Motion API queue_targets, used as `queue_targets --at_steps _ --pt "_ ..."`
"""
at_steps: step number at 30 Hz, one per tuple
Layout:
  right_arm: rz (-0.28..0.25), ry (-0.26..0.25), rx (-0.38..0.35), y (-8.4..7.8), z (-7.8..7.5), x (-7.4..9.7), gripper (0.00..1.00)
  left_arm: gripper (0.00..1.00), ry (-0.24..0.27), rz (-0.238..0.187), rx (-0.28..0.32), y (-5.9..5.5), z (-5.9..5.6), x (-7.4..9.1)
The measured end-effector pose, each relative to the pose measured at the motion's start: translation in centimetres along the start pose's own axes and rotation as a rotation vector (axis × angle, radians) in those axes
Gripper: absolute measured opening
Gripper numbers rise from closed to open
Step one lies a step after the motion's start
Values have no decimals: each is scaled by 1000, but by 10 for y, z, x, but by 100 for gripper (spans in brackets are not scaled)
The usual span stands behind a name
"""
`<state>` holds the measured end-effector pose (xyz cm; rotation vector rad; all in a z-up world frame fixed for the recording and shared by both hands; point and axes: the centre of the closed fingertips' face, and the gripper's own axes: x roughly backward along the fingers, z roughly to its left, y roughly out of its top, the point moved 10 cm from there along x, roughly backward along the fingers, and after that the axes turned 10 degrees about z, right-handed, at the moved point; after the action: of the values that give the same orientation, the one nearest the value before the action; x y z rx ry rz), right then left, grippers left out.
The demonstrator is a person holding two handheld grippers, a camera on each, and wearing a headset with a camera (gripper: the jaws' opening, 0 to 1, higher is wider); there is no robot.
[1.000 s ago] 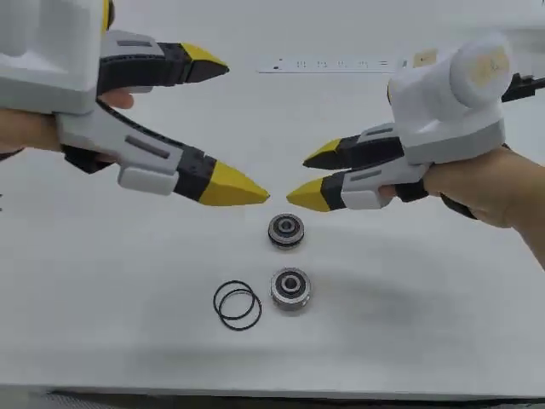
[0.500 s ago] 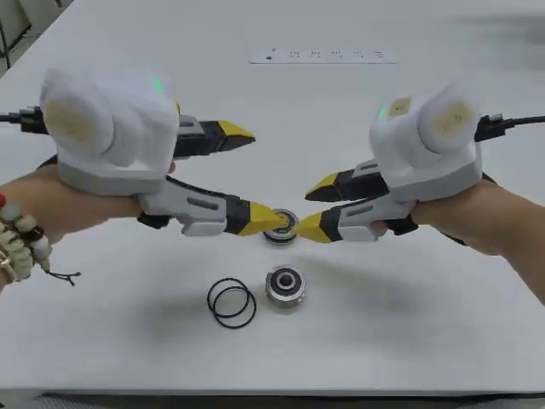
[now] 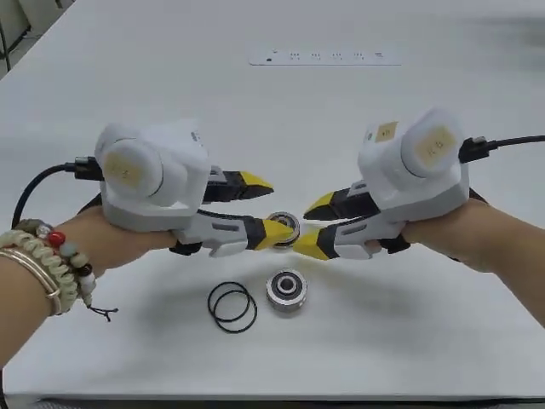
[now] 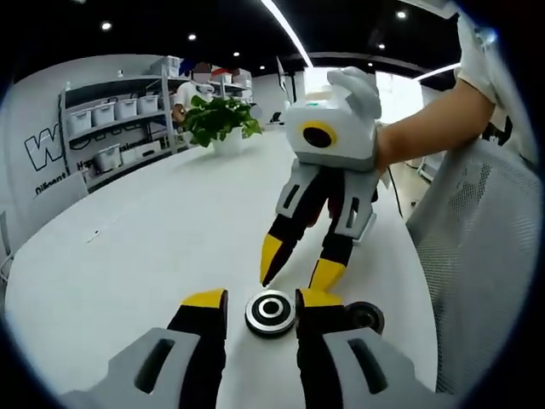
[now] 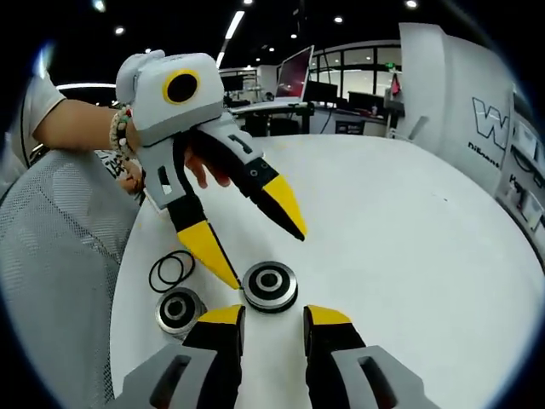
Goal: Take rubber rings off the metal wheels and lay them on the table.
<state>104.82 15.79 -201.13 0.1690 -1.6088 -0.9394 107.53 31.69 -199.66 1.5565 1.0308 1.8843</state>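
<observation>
Looking down at the white table (image 3: 409, 102), we see the left gripper (image 3: 278, 205) and right gripper (image 3: 301, 224), jaws of both spread, flanking a wheel (image 3: 283, 224) that lies flat, steel with a dark hub. A second wheel (image 3: 286, 288) lies nearer us, two thin black rings (image 3: 232, 305) overlapping beside it. The left gripper view puts the wheel between its own jaws, while the right gripper view puts it just ahead of its tips.
</observation>
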Motion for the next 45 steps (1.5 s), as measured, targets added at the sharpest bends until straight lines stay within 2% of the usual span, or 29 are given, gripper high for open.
queue_targets --at_steps 2,6,11,12,13,19,23,30,35,45 --pt "-3 5 -5 0 1 -1 25 24 4 18 -11 -3 1 -2" --pt "-2 7 1 1 3 -3 24 23 -4 30 4 -5 -2 -4" --pt "-1 5 -3 2 5 -6 24 17 -15 63 -40 -7 -9 -10" --pt "5 6 -5 1 5 -6 24 16 -16 48 -33 -6 -9 -9" --pt "11 6 -6 0 4 -7 24 15 -25 58 -33 -7 -10 -9" --pt "10 7 -9 1 5 -10 25 11 -31 59 -14 -8 -10 -7" --pt "-5 5 -28 1 4 -10 26 10 -35 58 10 -9 -9 -7" --pt "-21 -1 -42 2 3 -12 27 8 -29 63 13 -10 -7 -7" --pt "-21 -13 -26 3 2 -11 23 7 -32 63 15 -9 -7 -9" --pt "-8 3 12 2 4 -6 19 7 -41 60 13 -9 -7 -11"
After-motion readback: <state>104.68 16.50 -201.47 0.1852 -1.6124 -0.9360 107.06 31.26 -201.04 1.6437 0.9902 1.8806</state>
